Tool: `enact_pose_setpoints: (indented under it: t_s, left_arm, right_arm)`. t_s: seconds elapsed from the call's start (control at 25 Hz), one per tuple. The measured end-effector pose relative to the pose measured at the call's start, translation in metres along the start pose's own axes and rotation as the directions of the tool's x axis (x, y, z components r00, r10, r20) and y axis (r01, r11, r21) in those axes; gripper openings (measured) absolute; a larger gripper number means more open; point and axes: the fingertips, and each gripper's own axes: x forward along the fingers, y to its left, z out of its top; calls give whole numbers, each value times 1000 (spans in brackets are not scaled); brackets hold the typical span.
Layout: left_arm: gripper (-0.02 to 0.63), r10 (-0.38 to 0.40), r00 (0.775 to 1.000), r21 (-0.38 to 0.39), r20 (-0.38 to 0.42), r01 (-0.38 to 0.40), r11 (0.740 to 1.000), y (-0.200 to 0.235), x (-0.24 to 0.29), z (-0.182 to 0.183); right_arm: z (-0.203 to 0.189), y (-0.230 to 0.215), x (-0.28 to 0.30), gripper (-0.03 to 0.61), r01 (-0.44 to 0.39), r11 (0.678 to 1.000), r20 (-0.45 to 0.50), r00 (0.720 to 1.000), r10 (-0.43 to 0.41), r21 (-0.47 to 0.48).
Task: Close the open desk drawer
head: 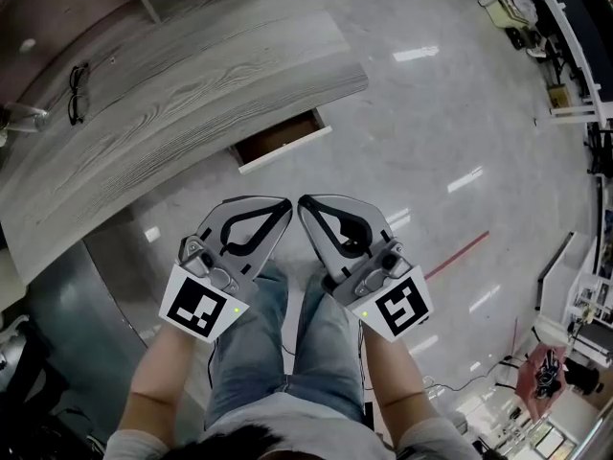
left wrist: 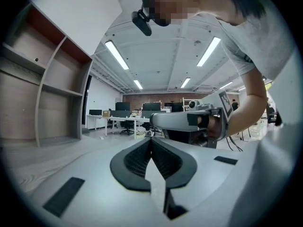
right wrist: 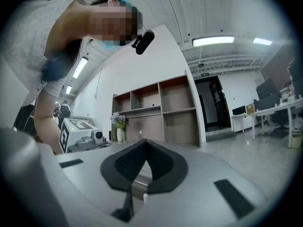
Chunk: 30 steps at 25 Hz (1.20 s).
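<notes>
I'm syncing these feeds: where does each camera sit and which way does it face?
Head view: on the person's head, steeply down at grey wood-grain desk, open drawer, left gripper, right gripper; forearms, jeans show.
Left gripper view: on left gripper, along shut jaws across the office; arm, torso show.
Right gripper view: on right gripper, along shut jaws toward wooden shelves; arm shows.
Shared: each gripper view shows the other gripper.

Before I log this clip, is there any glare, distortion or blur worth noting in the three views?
Head view: sharp, with white light streaks on the glossy floor beyond the open drawer. Left gripper view: heavy fisheye, dark corners, shelves bowed. Right gripper view: same fisheye, one ceiling lamp blown out.
</notes>
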Motion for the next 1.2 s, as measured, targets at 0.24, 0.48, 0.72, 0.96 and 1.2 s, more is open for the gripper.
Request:
enact_pose_setpoints:
  t_s: [0.24,0.48,0.72,0.96,1.2]
  left_arm:
    - [11,8,1000,-16,-5,-8,1000,2,9,-38]
    - [11,45,999,-18,-9,-45,999,5,17,-69]
    - [11,84,996,-2,-8,-84,996,3,25,-90]
    - [11,176,983,-51,-54,-179,983,19,33,-123]
    - [9,248,965,-65,-83,-254,965,35,36,-139]
  right_arm:
    - [-36,-3,-2,9,-7,1000,-21,1000,7,14]
    - [-59,-4,-7,9,-20,1000,-42,999,21,16]
    - [-65,-4,-10,9,-42,999,-46,998,43,26]
    - [-67,-3,-11,9,-50,998,-55,997,52,33]
    - [-64,-3,-9,9,-56,998,-68,996,58,33]
